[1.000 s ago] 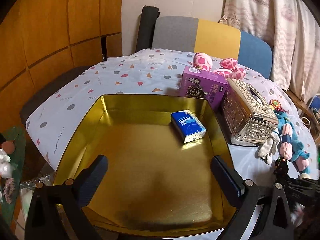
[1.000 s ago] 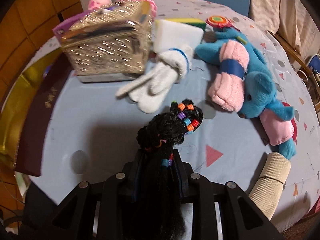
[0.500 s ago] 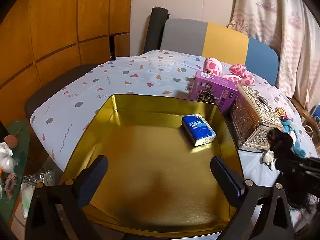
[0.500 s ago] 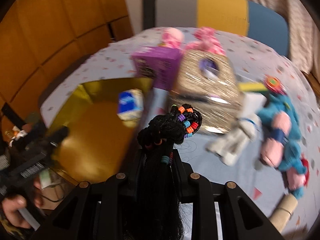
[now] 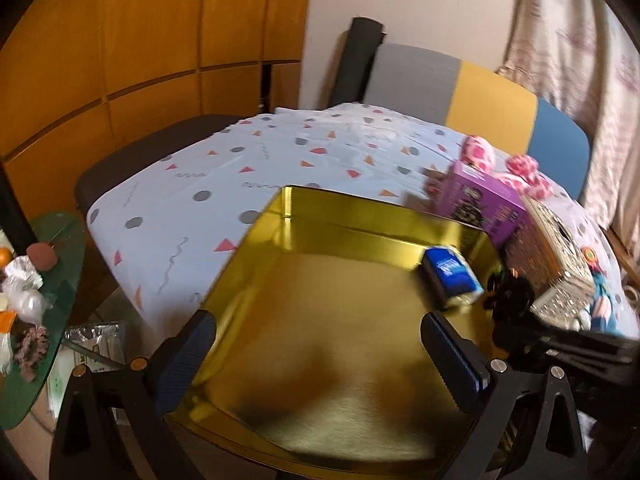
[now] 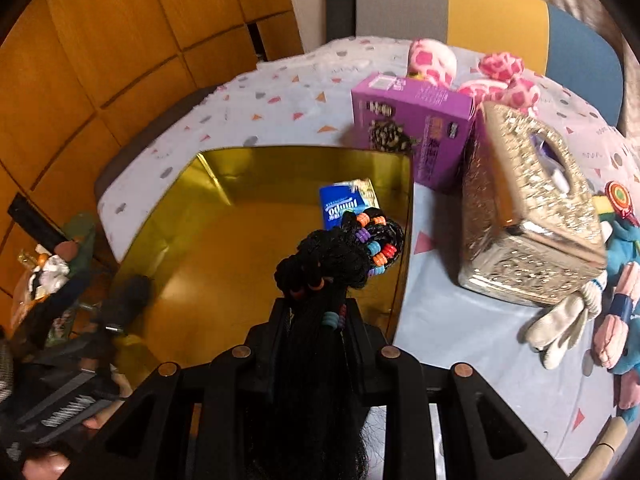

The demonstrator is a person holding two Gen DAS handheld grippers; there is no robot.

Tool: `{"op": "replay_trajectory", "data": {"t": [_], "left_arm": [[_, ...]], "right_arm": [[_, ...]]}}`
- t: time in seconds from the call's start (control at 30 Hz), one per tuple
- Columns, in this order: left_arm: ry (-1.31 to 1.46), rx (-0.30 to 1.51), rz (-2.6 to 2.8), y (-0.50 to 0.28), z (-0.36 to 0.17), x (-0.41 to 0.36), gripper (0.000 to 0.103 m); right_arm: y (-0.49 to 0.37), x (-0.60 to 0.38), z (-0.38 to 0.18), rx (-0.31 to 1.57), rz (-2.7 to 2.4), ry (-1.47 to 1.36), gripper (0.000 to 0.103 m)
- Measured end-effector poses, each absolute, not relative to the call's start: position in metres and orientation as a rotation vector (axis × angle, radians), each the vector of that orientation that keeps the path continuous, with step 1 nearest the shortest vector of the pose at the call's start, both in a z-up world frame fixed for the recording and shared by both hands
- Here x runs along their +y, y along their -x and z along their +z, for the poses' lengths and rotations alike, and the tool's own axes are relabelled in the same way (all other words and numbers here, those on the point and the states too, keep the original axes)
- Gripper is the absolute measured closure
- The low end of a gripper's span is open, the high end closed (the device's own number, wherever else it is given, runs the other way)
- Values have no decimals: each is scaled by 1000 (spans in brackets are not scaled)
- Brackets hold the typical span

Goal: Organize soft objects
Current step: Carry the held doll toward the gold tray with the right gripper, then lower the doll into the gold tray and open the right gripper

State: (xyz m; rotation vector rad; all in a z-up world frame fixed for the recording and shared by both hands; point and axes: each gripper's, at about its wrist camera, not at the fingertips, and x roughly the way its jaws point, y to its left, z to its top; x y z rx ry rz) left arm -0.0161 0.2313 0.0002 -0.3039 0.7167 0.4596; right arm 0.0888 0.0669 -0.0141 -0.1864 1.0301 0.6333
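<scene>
- Two tools are in view: the right tool (image 6: pixel 314 312) is clamped on a black braided hairpiece with coloured beads (image 6: pixel 340 256), though its jaws are just beginning to part with the braids still pinched between them; the left tool (image 5: pixel 320 344) stands released, with nothing between its blue-padded fingers.
- The hairpiece is held above the near right part of the shallow gold metal tray (image 6: pixel 224 248), directly ahead of the right tool, judged so that it can be let fall inside.
- Its long axis is run along the tool's fingers: the beaded, coiled end points forward past the fingertips, while the loose strands trail back under the tool's body.
- The left tool is kept at the tray's near edge, the tray floor framed between its fingers, probably to steady or guard the tray.
- One blue tissue packet (image 6: pixel 340 206) is already lain in the tray, just beyond the beaded end.
- To the right of the right tool, on the patterned bench (image 6: pixel 460 320), a glittering silver tissue box (image 6: pixel 524 216), a white glove (image 6: pixel 560 320) and a blue plush toy (image 6: pixel 624 240) are left outside the tray.
</scene>
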Motion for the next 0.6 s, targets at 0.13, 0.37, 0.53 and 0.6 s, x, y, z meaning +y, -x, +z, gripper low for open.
{"op": "replay_trajectory", "data": {"t": [0.13, 0.37, 0.53, 0.6], "left_arm": [[323, 710, 496, 20, -1, 245, 0], [322, 720, 521, 23, -6, 252, 0], [318, 711, 518, 22, -4, 250, 0], [319, 710, 517, 22, -3, 249, 0]], "right_arm": [[-92, 75, -27, 1021, 593, 214, 70], [-78, 83, -25, 924, 577, 299, 56], [-65, 77, -3, 817, 550, 308, 56], [-62, 76, 5, 788, 534, 314, 56]]}}
